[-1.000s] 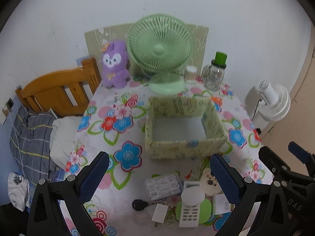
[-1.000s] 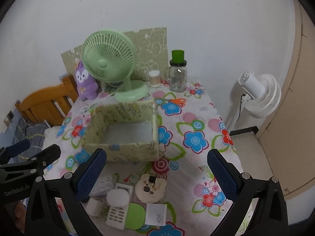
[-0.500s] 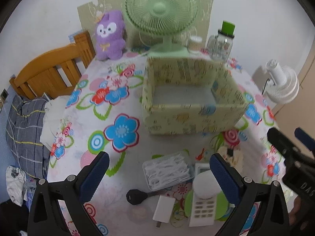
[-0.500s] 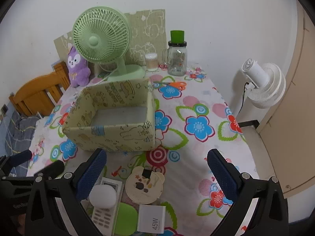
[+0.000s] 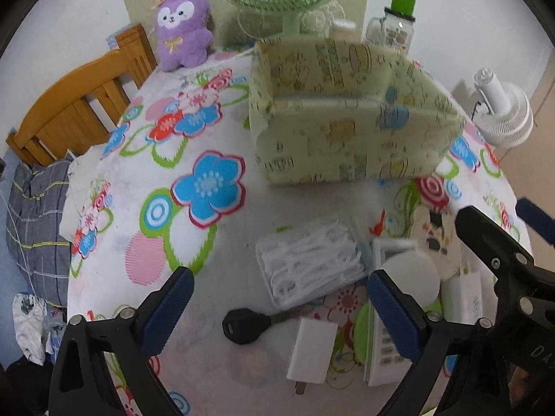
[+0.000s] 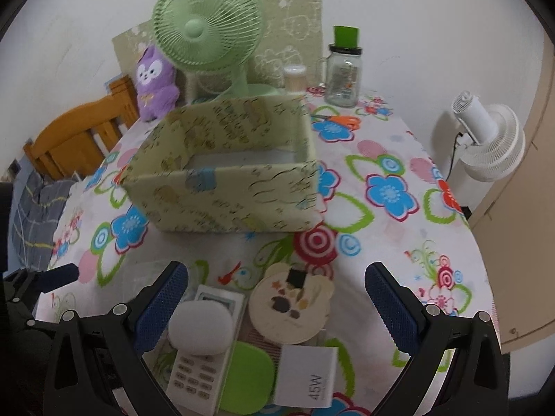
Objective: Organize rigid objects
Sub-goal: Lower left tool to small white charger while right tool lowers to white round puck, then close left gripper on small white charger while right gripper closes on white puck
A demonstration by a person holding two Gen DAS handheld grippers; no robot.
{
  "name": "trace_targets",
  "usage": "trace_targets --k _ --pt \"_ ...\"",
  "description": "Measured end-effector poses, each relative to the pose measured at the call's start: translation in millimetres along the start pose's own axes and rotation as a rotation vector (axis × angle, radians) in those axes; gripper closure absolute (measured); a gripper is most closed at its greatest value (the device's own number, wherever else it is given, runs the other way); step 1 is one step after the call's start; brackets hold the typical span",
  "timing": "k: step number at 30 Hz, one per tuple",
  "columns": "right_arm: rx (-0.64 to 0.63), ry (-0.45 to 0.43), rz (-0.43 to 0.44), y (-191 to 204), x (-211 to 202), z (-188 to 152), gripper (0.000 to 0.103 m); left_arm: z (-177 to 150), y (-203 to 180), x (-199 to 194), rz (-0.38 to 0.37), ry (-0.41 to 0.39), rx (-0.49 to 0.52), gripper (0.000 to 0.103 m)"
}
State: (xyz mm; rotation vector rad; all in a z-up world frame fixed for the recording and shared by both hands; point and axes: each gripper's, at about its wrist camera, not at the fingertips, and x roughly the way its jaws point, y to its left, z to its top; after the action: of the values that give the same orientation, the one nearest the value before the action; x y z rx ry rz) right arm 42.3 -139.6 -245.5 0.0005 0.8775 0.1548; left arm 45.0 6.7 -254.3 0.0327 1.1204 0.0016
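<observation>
A pale green patterned box [image 5: 350, 128] [image 6: 229, 173] stands open-topped mid-table. In front of it lie a clear case of white floss picks [image 5: 308, 263], a black key [image 5: 242, 324], a white plug adapter [image 5: 312, 352], a white remote [image 6: 201, 353] with a white oval case [image 6: 201, 327] on it, a green disc [image 6: 246, 378], a round bear-shaped cream item [image 6: 291, 303] and a white 45W charger [image 6: 307, 381]. My left gripper [image 5: 277, 312] is open above the floss case and key. My right gripper [image 6: 275, 305] is open above the bear item.
A green desk fan [image 6: 208, 34], a purple plush [image 6: 156, 83], a green-lidded glass jar [image 6: 343, 69] and orange scissors [image 6: 340, 121] stand at the back of the flowered tablecloth [image 6: 388, 190]. A wooden chair [image 5: 76, 104] is left, a white floor fan [image 6: 485, 138] right.
Both grippers have moved forward and down toward the small objects at the table's front. The box and items look larger. Jaws stay open.
</observation>
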Motion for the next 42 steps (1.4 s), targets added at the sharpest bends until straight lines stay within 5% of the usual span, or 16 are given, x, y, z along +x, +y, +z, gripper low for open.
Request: trace_targets --k 7,14,27,34,42 --pt "-0.038 0.023 0.001 18 8 -13 0.001 -16 8 12 -0.012 0.02 -0.015 0.007" --pt "-0.037 0.053 0.02 33 21 -23 0.013 -29 9 17 -0.035 0.037 -0.01 0.011" --pt "-0.072 0.08 0.056 53 29 -33 0.044 -41 -7 24 -0.083 0.079 0.044 0.05" --pt "-0.057 0.076 0.062 51 29 -34 0.044 -42 -6 26 -0.123 0.082 0.022 0.074" --pt "-0.037 0.092 0.066 49 34 -36 0.044 -43 -7 28 -0.122 0.078 0.013 0.076"
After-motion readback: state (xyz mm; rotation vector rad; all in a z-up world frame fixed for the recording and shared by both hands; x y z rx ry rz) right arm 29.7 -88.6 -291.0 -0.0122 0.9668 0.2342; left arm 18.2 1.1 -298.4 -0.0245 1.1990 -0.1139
